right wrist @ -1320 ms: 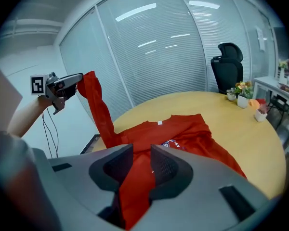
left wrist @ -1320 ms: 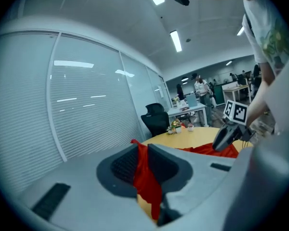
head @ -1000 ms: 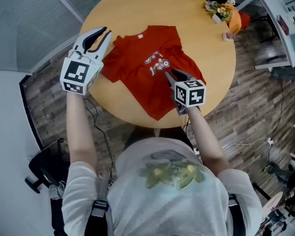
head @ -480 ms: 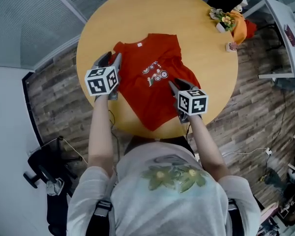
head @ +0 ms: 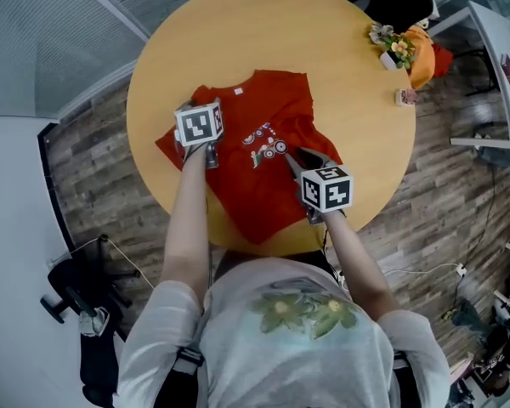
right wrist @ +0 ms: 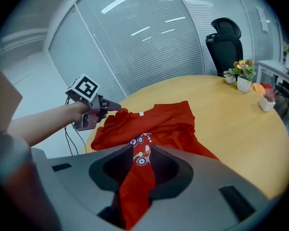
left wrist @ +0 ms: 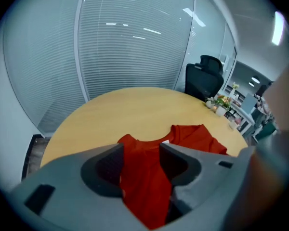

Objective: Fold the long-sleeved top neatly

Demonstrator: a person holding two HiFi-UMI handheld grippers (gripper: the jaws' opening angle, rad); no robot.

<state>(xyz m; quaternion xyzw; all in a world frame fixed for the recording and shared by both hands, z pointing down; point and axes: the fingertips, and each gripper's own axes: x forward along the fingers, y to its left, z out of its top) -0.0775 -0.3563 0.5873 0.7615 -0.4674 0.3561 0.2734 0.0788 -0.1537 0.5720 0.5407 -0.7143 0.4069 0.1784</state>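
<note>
A red top (head: 276, 100) with a printed front lies crumpled on the round wooden table (head: 323, 41). My left gripper (head: 195, 106) is low over its left shoulder, close to the collar. Its jaws have just been opening; in the left gripper view (left wrist: 140, 150) red cloth (left wrist: 192, 134) shows in the gap, and the pads stand apart from it. My right gripper (head: 291, 153) is shut on a raised fold of the top's middle. In the right gripper view (right wrist: 141, 150) that fold (right wrist: 135, 177) runs down between the pads, with the print just beyond.
Small flower pots (head: 391, 48) and an orange object (head: 421, 53) stand at the table's far right edge. A black office chair (right wrist: 226, 37) is behind the table, in front of a glass wall with blinds. The table's near edge (head: 263, 249) is close to the person.
The left gripper came down from above the table's left edge onto the top's left shoulder, rolling as it went, and its jaws stand wider. The right gripper shifted slightly with its fold.
</note>
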